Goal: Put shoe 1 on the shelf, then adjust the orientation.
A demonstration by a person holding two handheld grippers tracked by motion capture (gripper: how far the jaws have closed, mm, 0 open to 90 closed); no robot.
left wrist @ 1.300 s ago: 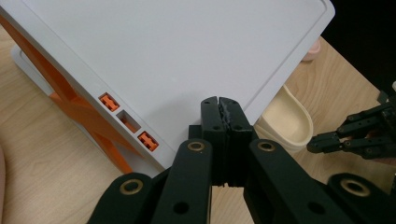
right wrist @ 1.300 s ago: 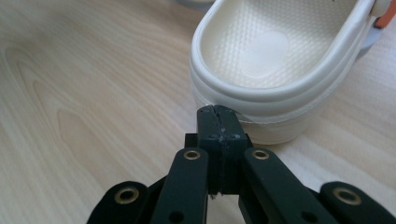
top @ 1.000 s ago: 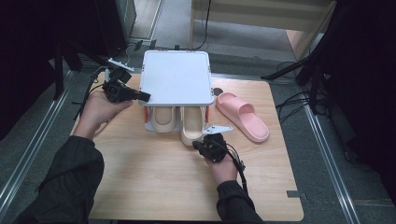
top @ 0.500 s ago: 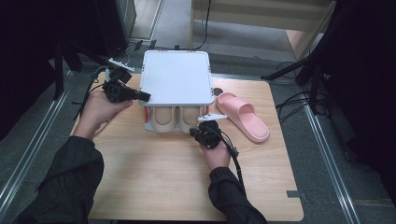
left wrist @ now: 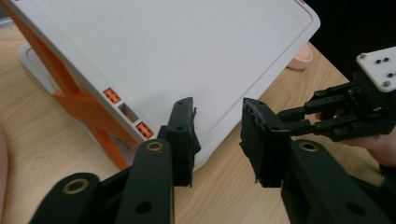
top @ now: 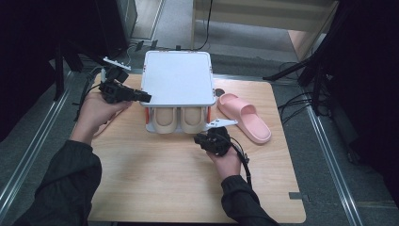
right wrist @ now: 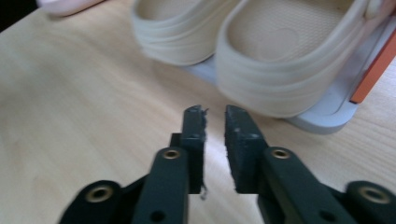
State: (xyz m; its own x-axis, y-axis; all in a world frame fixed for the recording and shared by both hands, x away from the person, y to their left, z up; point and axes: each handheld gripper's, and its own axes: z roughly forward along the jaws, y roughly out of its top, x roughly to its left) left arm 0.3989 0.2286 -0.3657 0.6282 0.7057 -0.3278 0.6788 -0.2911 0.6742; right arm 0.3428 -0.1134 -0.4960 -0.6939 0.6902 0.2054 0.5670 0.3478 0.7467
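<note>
A white shoe rack [top: 178, 77] with orange sides stands at the table's far middle. Two beige slippers [top: 164, 120] [right wrist: 289, 56] lie side by side on its lower shelf. My left gripper [top: 143, 98] [left wrist: 217, 105] is at the left edge of the rack's top shelf [left wrist: 163, 51]. Its jaws have just been opening and press on nothing, with the shelf's corner just beyond them. My right gripper [top: 200, 138] [right wrist: 215, 112] sits low in front of the right beige slipper. Its jaws have also just been opening. They stand a little apart with nothing between them.
A pink slipper [top: 244, 117] [left wrist: 299, 58] lies on the wooden table [top: 164, 179] to the right of the rack. Cables and dark stands [top: 310, 70] surround the table's far side. Bare wood lies in front of the rack, towards the person.
The right beige slipper, which stuck out from the rack, now lies level with its mate. The right gripper went up to the rack with it, then drew back a little.
</note>
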